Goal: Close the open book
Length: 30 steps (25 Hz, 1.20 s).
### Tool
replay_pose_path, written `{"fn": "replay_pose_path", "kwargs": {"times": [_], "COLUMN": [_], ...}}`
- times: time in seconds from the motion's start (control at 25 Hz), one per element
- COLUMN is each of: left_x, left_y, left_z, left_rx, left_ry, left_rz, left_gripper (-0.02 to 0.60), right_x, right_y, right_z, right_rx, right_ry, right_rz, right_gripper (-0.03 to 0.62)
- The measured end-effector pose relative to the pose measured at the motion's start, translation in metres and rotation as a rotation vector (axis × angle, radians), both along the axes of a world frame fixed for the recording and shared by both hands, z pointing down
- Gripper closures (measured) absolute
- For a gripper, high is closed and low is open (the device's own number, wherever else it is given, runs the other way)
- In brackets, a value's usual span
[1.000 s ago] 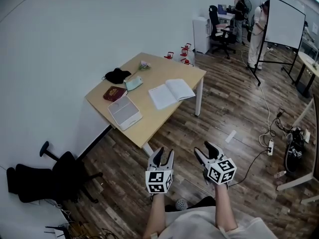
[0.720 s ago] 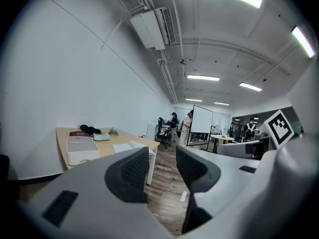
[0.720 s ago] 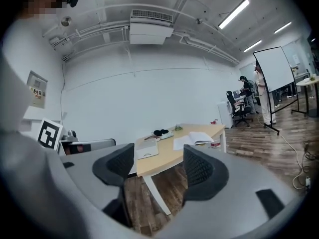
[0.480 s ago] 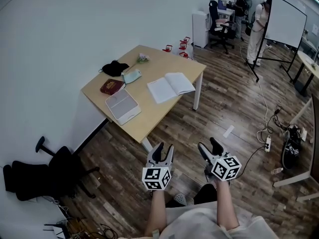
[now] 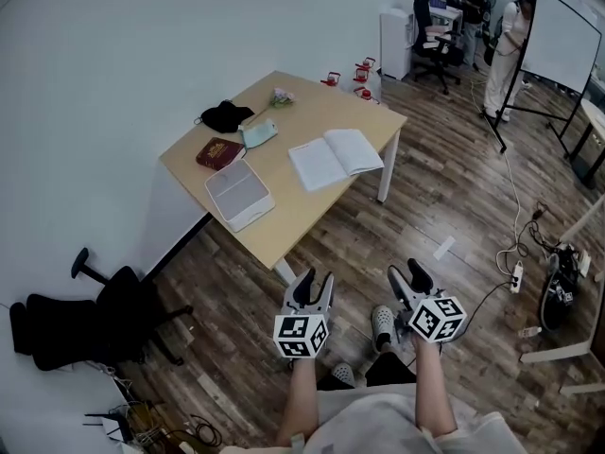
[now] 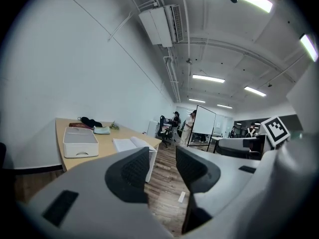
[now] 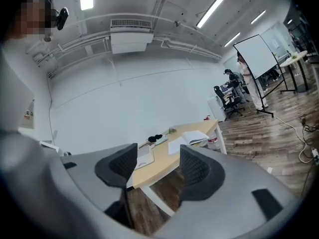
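Note:
An open white book point(image 5: 336, 157) lies flat near the right edge of a wooden table point(image 5: 312, 201); it also shows in the left gripper view as the book point(image 6: 130, 144) and in the right gripper view as the book point(image 7: 188, 139). My left gripper point(image 5: 311, 288) hangs over the floor, well short of the table, open and empty. My right gripper point(image 5: 408, 279) is beside it, also far from the book, nothing between its jaws, which are closing a little.
On the table lie a white lidded tray point(image 5: 238, 193), a dark red book point(image 5: 218, 152), a mint green pouch point(image 5: 259, 133) and a black cloth point(image 5: 225, 115). A black office chair point(image 5: 90, 320) stands at the left. A whiteboard point(image 5: 561, 41) and people stand far right.
The view has shifted, and the table now sits slightly higher and to the right. Both grippers have sunk a little lower in the picture. A shoe now shows between them on the floor.

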<state>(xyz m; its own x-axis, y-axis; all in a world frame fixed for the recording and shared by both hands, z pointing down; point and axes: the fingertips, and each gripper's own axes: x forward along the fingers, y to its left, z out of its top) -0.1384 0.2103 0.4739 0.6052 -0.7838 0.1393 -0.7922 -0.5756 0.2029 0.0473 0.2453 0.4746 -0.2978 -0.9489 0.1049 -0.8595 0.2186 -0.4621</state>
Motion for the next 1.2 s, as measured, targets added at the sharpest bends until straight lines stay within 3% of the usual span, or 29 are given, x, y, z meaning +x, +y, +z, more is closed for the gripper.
{"fn": "replay_pose_path", "kwargs": {"times": [0.2,0.52,0.72,1.2], "left_x": [0.015,0.063,0.097,0.156], "left_y": [-0.04,-0.128,-0.185,-0.244], "left_z": [0.01,0.014,0.02,0.044], "left_rx": [-0.025,-0.051,-0.089,-0.193], "left_ry": [-0.032,-0.114,-0.112,-0.149], "left_rz": [-0.036,-0.068,-0.084,-0.082], "left_gripper": [0.408,0.41,0.411,0.411], "right_x": [0.011,0.06,0.096,0.166], "right_y": [-0.046,-0.144,-0.202,-0.28], "right_z": [0.022,0.038,0.051,0.091], "right_rx": [-0.058,-0.11,-0.153,-0.247], "right_ry": [-0.023,-0.119,-0.164,-0.242], "right_rz": [-0.05,-0.073,-0.097,-0.151], "right_gripper": [0.321,0.327,0.326,0.326]}}
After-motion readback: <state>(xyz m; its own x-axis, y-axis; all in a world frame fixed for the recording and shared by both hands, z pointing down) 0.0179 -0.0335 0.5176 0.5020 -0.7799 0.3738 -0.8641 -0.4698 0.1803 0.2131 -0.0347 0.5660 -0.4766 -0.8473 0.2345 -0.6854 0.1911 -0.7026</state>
